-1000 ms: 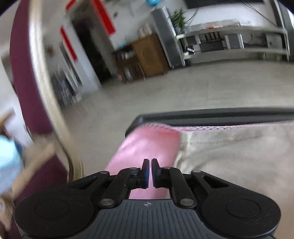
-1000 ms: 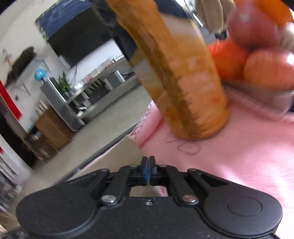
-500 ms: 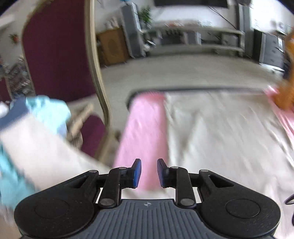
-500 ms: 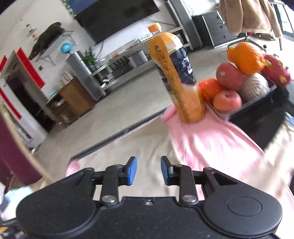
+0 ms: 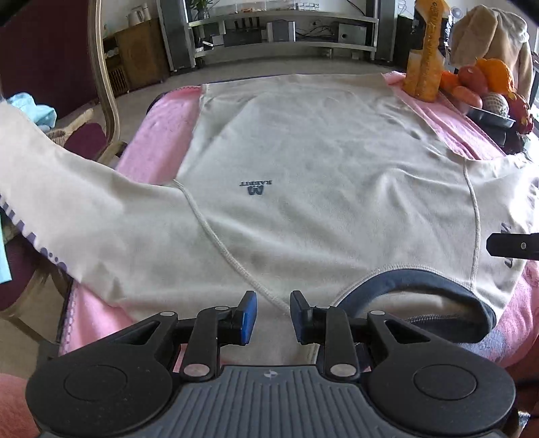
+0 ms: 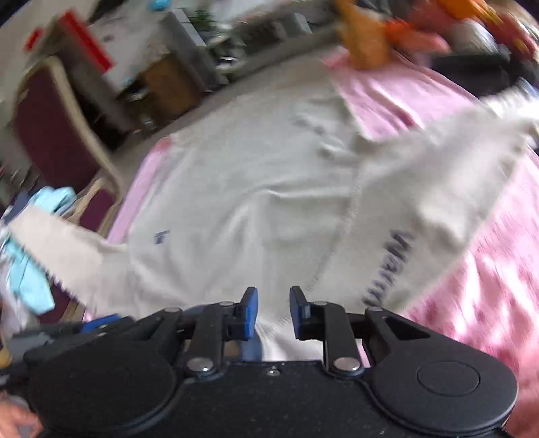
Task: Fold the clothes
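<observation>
While the cream long-sleeved sweatshirt [image 5: 320,161] lies spread flat, front up, on the pink table cover [image 5: 158,134], left gripper [image 5: 272,316] and right gripper [image 6: 273,311] hover near its collar, jaws narrowly apart, empty; a dragged sleeve could topple the orange bottle [image 5: 424,64].

A home living or dining room is indicated; a surface [image 5: 161,141] draped in pink cloth is seen at the centre; left of it stands a maroon upholstered chair [image 5: 60,67]; beyond it a wooden cabinet [image 5: 141,54] and a long media shelf [image 5: 286,30] line the wall; at its right far corner a fruit tray [image 5: 488,114] is set.
</observation>
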{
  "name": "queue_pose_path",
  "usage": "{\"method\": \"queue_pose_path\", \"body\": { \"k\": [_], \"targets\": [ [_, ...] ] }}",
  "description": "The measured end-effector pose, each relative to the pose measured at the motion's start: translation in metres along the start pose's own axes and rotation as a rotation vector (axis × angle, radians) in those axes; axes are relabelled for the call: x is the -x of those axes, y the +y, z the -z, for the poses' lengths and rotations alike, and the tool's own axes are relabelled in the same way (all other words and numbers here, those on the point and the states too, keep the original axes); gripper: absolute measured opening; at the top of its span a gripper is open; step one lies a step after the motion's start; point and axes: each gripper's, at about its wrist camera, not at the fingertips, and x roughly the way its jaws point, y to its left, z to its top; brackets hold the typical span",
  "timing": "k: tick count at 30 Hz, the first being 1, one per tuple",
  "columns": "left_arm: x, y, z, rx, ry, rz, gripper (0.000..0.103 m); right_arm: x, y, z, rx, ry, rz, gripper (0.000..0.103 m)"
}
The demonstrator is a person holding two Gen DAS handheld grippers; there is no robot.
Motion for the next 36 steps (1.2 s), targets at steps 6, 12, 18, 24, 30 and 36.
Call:
{"method": "queue_pose_path", "body": {
  "k": [6, 12, 18, 24, 30, 36],
  "targets": [
    [-0.002, 0.002, 0.003, -0.017, -0.033, -0.027, 0.027, -0.017, 0.0, 0.006, 0.066, 0.067, 0.081, 0.021],
    [-0.003, -0.016, 0.014, -0.141, 0.025, -0.05, 0.027, -0.016, -0.007, 0.022, 0.124, 0.157, 0.105, 0.021],
    [0.017, -0.02, 0.024, -0.158, 0.009, -0.029, 0.026, 0.002, -0.006, 0.031, 0.136, 0.107, 0.078, 0.019],
    [0.022, 0.003, 0.014, 0.022, -0.005, 0.099, 0.026, 0.012, -0.01, 0.029, 0.065, 0.037, 0.014, 0.019],
    [-0.001, 0.001, 0.017, 0.016, 0.068, 0.085, 0.024, -0.007, -0.003, 0.022, 0.003, 0.082, -0.103, 0.019],
    [0.003, -0.007, 0.02, -0.061, 0.077, 0.068, 0.02, -0.016, 0.011, 0.031, 0.087, 0.167, -0.05, 0.013]
  ]
}}
